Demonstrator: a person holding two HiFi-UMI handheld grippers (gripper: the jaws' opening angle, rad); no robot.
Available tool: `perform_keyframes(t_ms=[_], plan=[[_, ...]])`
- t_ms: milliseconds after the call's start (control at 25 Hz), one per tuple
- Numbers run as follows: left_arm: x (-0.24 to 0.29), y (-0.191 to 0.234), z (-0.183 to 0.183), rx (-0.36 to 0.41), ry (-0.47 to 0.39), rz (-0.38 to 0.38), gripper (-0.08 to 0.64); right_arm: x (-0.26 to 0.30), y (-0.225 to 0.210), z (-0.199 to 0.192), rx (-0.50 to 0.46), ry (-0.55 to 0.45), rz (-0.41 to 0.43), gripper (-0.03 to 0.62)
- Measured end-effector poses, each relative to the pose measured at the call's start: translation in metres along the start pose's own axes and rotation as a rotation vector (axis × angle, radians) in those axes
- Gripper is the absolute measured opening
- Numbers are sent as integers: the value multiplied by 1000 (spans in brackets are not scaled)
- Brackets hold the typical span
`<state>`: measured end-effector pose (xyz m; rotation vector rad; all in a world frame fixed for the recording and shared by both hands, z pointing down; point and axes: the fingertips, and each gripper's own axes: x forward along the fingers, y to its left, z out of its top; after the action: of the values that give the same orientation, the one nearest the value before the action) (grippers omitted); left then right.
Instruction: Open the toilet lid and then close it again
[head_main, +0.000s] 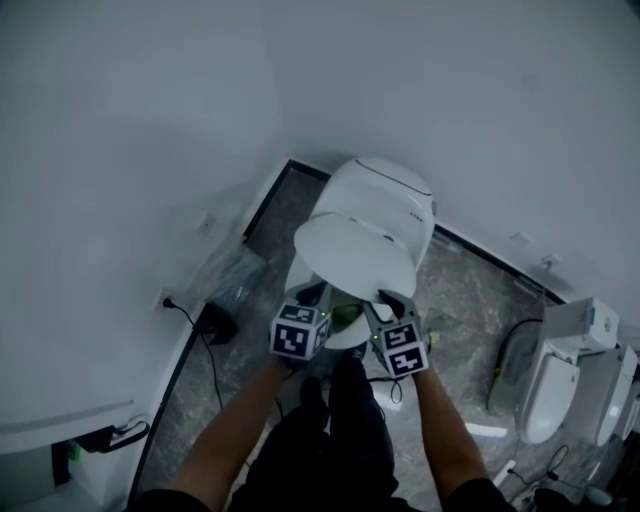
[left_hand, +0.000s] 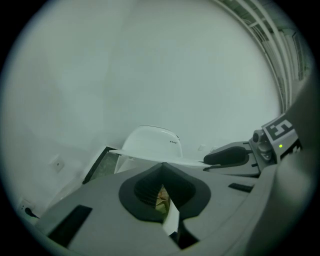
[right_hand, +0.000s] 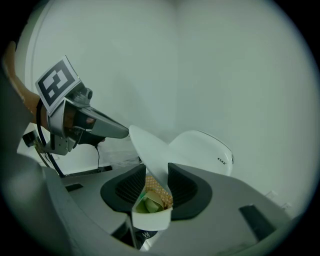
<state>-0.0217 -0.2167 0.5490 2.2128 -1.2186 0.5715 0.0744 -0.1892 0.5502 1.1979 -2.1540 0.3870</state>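
Note:
The white toilet (head_main: 385, 190) stands against the wall with its lid (head_main: 350, 250) partly raised and tilted. Both grippers are at the lid's front edge. My right gripper (head_main: 392, 300) is shut on the lid (right_hand: 150, 147), which runs slantwise between its dark pads (right_hand: 182, 187). My left gripper (head_main: 310, 297) has its fingertips together just under the lid's thin edge (left_hand: 160, 159), with nothing between them. Through both sets of jaws I see the white seat rim (right_hand: 150, 220) and something tan and green in the bowl (right_hand: 150, 200). The right gripper's finger (left_hand: 225, 156) shows beside the lid in the left gripper view.
A black box with a cable (head_main: 215, 322) and a clear plastic bag (head_main: 232, 275) lie on the grey floor left of the toilet. Other white toilets (head_main: 560, 380) stand at the right. A white cabinet edge (head_main: 60, 430) is at lower left. The person's legs are under the grippers.

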Motion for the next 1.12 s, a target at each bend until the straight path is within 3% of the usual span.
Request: perform_keyframes(t_ms=[520, 960, 1120], plan=[[-9, 6, -13, -4, -25, -31, 9, 8, 32, -35, -54, 84, -11, 144], [5, 15, -46, -5, 21, -17, 9, 9, 54, -52, -127, 67, -13, 147], [5, 21, -56, -16, 31, -10, 9, 0, 64, -58, -72, 51, -3, 148]])
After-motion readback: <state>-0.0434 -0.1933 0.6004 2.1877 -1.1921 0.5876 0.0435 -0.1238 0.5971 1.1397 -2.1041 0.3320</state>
